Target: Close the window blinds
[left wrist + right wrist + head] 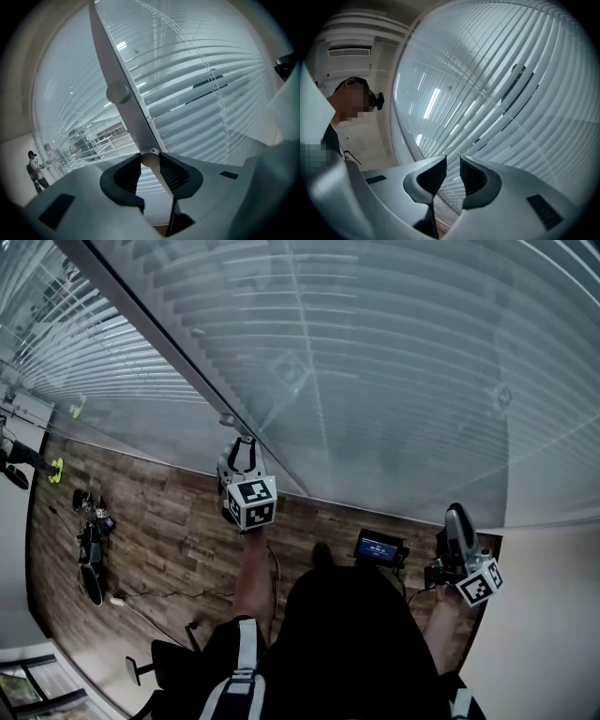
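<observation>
White slatted blinds (394,362) hang behind a pane of glass, their slats tilted partly apart (511,93). A long pale wand (187,371) runs down in front of them. My left gripper (246,448) is raised to the wand's lower end. In the left gripper view both ribbed pads press on the wand's rounded tip (150,159), and the wand (117,70) rises away from it. My right gripper (457,514) hangs lower at the right, apart from the wand. Its jaws (453,173) stand a narrow gap apart with nothing between them.
Wooden floor (178,521) lies below the window. A small device with a lit screen (379,547) sits near my right gripper, and dark gear with cables (91,549) lies at the left. A white wall (553,615) borders the right. A person (33,168) stands far off.
</observation>
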`<state>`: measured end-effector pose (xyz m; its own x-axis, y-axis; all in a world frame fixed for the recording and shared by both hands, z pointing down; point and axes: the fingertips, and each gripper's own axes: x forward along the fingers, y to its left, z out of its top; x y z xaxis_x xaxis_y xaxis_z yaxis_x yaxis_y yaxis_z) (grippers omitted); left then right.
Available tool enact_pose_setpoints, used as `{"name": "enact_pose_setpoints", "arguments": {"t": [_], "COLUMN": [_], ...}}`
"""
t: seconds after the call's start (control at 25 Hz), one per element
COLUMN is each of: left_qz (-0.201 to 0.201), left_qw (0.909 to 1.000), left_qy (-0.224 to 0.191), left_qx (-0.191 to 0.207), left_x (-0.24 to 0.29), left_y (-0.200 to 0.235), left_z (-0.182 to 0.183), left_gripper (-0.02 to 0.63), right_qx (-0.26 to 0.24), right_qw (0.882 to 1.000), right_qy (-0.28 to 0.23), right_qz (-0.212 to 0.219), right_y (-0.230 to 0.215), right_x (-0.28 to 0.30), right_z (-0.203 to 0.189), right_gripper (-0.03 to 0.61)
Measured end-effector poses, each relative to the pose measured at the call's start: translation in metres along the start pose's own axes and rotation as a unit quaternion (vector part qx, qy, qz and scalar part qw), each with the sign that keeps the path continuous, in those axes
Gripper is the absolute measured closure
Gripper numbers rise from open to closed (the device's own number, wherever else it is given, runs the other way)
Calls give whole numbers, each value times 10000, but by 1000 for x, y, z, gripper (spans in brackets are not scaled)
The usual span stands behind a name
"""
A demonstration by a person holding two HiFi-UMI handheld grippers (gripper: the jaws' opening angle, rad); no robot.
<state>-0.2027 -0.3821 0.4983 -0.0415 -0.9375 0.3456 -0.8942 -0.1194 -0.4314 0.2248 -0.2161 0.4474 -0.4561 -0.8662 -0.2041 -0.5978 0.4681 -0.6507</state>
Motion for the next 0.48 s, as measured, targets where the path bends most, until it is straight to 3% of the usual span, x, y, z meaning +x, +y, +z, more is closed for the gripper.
{"name": "enact_pose_setpoints", "arguments": {"t": [0.32, 0.4, 0.48], "left_qz": [198, 176, -11], "left_qw": [9986, 9993, 9998], "left_qy": [86, 9, -131], "left_qx": [486, 341, -136], "left_x": [0, -1, -2], "left_y": [18, 22, 22], "left_z": [15, 20, 24], "left_gripper": [477, 477, 474], "right_qx": [-68, -65, -65], "right_qw": [10000, 10000, 10000], "right_qy": [18, 30, 30], "right_qz": [25, 36, 17], "right_y": [22, 26, 29], "right_x": [16, 19, 20], "right_z": [16, 19, 23], "right_gripper": [505, 505, 505]}}
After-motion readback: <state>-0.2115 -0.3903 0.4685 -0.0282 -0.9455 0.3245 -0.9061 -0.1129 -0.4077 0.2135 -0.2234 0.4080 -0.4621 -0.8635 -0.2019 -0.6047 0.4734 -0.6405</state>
